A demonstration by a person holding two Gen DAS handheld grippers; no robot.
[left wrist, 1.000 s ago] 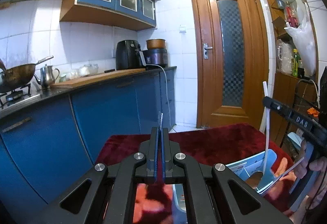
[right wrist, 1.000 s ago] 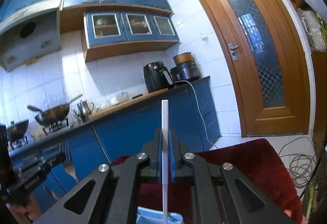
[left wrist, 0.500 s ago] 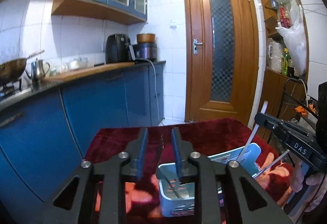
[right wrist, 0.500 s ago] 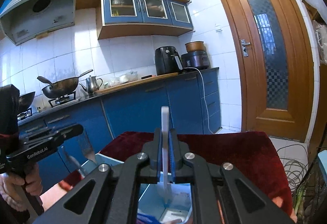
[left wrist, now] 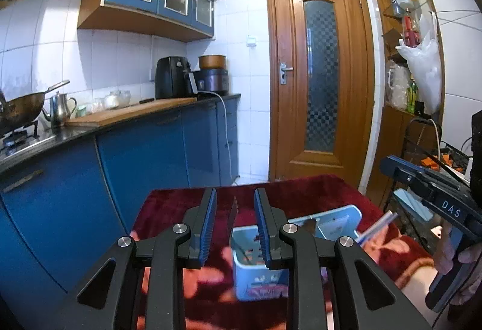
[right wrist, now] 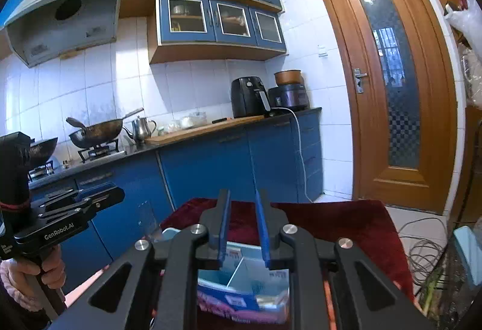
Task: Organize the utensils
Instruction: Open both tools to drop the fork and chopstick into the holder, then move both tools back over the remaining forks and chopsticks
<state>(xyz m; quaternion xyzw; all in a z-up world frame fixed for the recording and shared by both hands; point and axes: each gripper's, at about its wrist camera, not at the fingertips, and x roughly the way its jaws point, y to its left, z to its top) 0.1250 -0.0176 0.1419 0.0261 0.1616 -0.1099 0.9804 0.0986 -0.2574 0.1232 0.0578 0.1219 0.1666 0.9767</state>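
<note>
Both tools — left [left wrist: 235, 209], right [right wrist: 243, 209] — point slightly downward over the blue caddy [left wrist: 259, 272], right jaws opening, both empty.

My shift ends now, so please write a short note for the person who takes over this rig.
Left gripper: open; a dark utensil stands between its jaws, untouched.
Right gripper: jaws opening, nothing between them.
Things: blue basket on the red cloth; white sticks lean out at its right end.
Done: those pieces appear to be in the basket.
Remaining: no loose utensils visible; look around.
</note>
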